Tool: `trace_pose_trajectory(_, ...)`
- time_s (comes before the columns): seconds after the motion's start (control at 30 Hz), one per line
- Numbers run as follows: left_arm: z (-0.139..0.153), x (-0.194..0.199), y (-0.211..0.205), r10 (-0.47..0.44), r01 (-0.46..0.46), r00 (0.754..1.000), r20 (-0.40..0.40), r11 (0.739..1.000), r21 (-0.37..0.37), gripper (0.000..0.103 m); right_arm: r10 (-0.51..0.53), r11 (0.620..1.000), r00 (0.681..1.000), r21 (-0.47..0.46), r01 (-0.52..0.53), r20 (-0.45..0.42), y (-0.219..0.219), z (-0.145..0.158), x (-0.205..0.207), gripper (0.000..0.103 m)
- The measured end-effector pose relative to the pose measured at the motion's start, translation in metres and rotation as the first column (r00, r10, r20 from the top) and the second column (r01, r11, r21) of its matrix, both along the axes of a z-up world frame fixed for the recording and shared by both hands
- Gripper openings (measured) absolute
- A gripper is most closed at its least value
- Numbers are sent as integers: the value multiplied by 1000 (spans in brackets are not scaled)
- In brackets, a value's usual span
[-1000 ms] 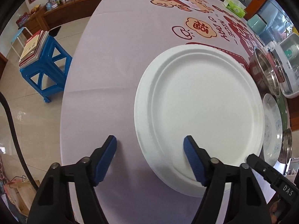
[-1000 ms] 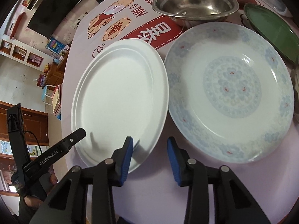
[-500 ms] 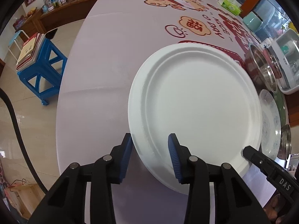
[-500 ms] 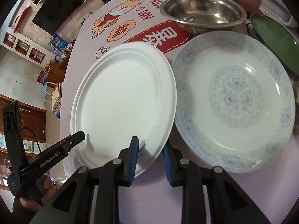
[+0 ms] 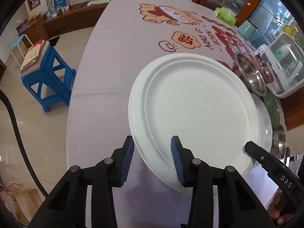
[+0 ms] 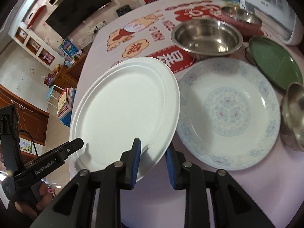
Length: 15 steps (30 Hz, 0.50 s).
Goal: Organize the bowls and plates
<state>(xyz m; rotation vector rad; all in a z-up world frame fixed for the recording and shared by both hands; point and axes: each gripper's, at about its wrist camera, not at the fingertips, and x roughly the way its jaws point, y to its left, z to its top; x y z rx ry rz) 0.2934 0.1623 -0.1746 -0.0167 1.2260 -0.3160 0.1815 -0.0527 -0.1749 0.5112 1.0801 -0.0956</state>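
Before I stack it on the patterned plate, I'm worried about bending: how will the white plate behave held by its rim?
The white plate looks like matte moulded pulp, so probably light and a bit flexible. Left gripper and right gripper both pinch its near rim, which should limit sagging. Its rough surface is unlikely to slip.

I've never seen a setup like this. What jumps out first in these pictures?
The big plain white plate, pinched at its near rim by both blue-padded grippers at once, the left gripper and the right gripper, with its near edge tilted up off the pale printed tablecloth. Right beside it lies a blue-flowered plate, with a shiny steel bowl and a green plate behind that.
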Motion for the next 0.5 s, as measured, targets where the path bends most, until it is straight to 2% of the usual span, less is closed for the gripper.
trace_pose_trajectory(0.5,53,-85,-5,-21,25,993,120,999,-35,39,84,985,983,-165,-57,164,-2,50,-64,27)
